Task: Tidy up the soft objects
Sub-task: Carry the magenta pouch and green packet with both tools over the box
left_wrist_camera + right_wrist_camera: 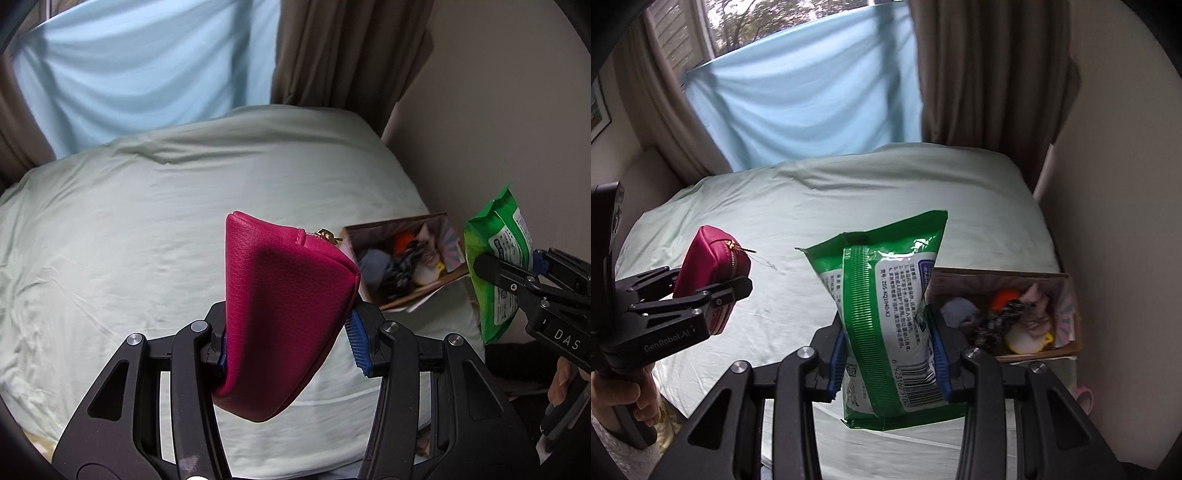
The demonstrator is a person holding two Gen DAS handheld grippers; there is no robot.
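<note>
My left gripper (290,341) is shut on a magenta zip pouch (284,310) and holds it above the bed; it also shows in the right wrist view (713,273). My right gripper (890,363) is shut on a green wet-wipes pack (886,317), held above the bed left of the cardboard box (1067,345). The pack also shows at the right of the left wrist view (495,258). The box (373,236) holds several soft toys and cloth items.
The bed has a pale green sheet (129,240) with wrinkles. A beige wall (1108,184) runs along the right, close behind the box. Brown curtains (979,74) and a light blue cloth (812,92) hang at the head of the bed.
</note>
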